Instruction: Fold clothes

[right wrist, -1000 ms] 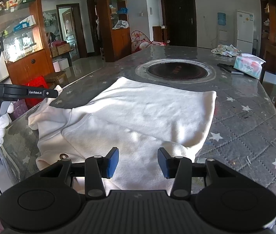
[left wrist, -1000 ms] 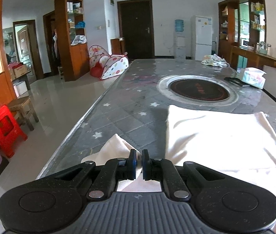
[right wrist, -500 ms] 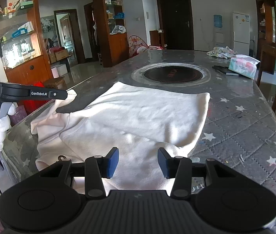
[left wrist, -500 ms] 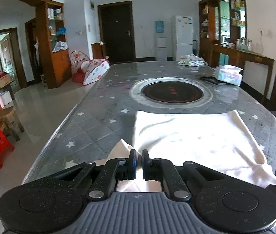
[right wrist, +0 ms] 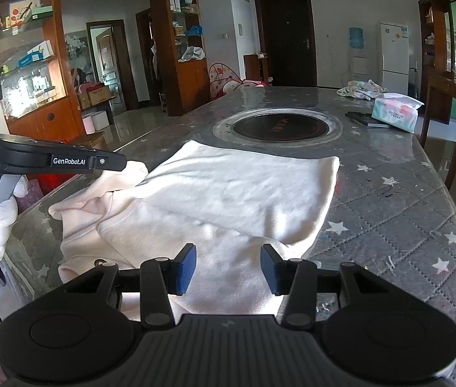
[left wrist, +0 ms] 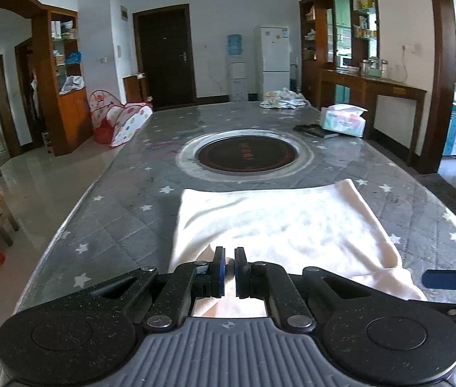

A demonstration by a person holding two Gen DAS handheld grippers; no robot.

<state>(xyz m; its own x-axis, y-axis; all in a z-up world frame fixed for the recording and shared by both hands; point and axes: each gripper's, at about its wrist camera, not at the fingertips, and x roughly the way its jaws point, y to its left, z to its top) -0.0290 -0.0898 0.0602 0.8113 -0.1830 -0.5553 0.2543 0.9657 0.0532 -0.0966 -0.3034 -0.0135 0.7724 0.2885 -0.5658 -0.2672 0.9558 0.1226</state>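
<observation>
A cream garment (left wrist: 279, 225) lies spread on the grey star-patterned table (left wrist: 124, 213); it also shows in the right wrist view (right wrist: 228, 200). My left gripper (left wrist: 229, 272) is shut on a sleeve of the garment (left wrist: 205, 251), lifted over the body of the cloth. In the right wrist view the left gripper (right wrist: 121, 163) holds that sleeve (right wrist: 131, 174) at the garment's left side. My right gripper (right wrist: 228, 269) is open and empty, just above the garment's near edge. One of its blue fingertips (left wrist: 444, 279) shows at the right in the left wrist view.
A round black hotplate (left wrist: 245, 154) is set in the table beyond the garment. A tissue pack (left wrist: 344, 119), a dark flat object (left wrist: 316, 130) and a bundle of cloth (left wrist: 282, 100) lie at the far right. The table's left edge drops to the floor.
My left gripper has carried the sleeve rightward, over the garment's body. The right gripper has stayed open, almost still.
</observation>
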